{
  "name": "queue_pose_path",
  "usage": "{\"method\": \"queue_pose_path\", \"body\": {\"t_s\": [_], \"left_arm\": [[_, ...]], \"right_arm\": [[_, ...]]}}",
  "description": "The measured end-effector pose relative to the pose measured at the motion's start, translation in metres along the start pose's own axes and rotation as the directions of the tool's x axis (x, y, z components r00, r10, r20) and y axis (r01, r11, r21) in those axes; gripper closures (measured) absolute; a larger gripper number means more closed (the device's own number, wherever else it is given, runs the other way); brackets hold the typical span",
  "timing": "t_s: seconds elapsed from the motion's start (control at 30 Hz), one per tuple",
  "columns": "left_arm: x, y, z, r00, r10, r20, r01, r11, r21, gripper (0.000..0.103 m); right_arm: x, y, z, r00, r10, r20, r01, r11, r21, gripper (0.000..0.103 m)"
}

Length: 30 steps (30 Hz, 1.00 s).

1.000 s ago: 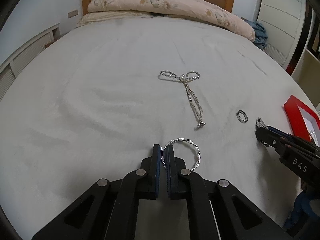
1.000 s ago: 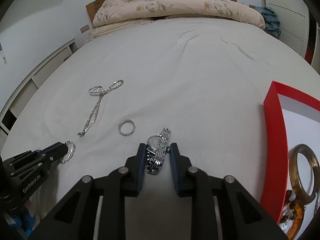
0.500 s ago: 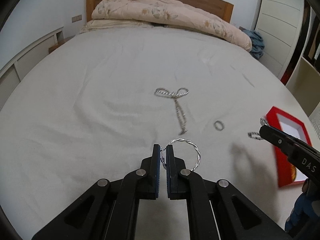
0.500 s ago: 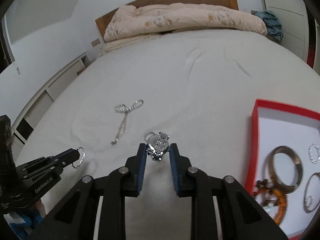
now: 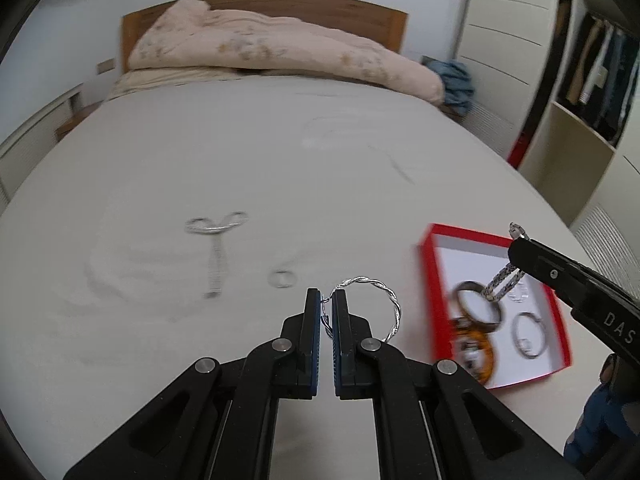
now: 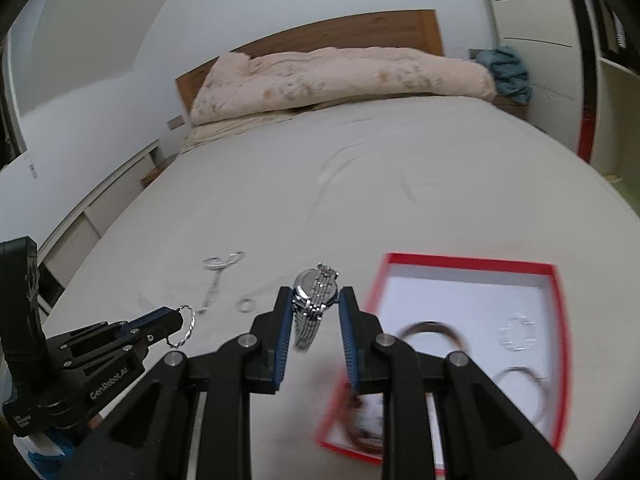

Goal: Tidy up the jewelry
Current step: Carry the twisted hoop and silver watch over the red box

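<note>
White sheet covered the bed (image 5: 224, 152), and most of the loose jewelry was already off it when you reached this point. Your red box (image 5: 427, 280) sat on the sheet to the right, with several bangles and rings inside it. Near the middle of the bed lay the chain (image 5: 216, 248) and, just beside it, one small ring (image 5: 282, 279), both untouched.

Your right claw (image 6: 316, 308) was clamped on the steel watch (image 6: 314, 300), held clear of the sheet with its strap hanging down, just left of the box. Your left claw (image 5: 326, 312) was pressed together on the twisted silver hoop (image 5: 376, 304), also lifted.

You seemed to be mid-carry, taking both pieces toward the box. The next move probably called for bringing each claw over a bare patch of the white floor inside, lowering, then letting go without knocking the bangles.
</note>
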<state>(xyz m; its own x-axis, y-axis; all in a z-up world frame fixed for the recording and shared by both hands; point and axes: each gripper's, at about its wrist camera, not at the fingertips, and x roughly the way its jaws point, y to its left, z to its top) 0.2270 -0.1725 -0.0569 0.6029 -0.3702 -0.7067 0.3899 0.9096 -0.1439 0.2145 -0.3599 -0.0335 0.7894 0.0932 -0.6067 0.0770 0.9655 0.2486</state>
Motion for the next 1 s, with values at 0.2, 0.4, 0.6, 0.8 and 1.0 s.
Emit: {"method": "queue_pose_path", "body": {"t_s": [0.2,0.4,0.6,0.8,1.0], "left_arm": [[0.009,-0.061,0.000,0.998,-0.063,-0.016,0.064,0.996,0.056,0.098],[0.020,-0.104,-0.009,0.995,-0.092,-0.049,0.096,0.990,0.102,0.098],[0.034,-0.129,-0.016,0.992,-0.097,-0.079,0.108,0.984,0.144,0.098],[0.048,-0.147,-0.029,0.989,-0.101,-0.109,0.119,0.977,0.176,0.098],[0.060,-0.157,-0.040,0.986,-0.098,-0.135,0.124,0.971,0.202,0.098]], "right_arm": [[-0.020,-0.056,-0.003,0.997,-0.072,0.000,0.072,0.997,0.020,0.082],[-0.024,-0.096,-0.015,0.992,-0.124,-0.016,0.124,0.992,0.022,0.081],[-0.016,-0.116,-0.031,0.990,-0.135,-0.045,0.136,0.991,0.012,0.081],[-0.008,-0.127,-0.049,0.989,-0.126,-0.079,0.126,0.992,-0.007,0.081],[-0.002,-0.137,-0.062,0.987,-0.120,-0.108,0.121,0.993,-0.001,0.081]]}}
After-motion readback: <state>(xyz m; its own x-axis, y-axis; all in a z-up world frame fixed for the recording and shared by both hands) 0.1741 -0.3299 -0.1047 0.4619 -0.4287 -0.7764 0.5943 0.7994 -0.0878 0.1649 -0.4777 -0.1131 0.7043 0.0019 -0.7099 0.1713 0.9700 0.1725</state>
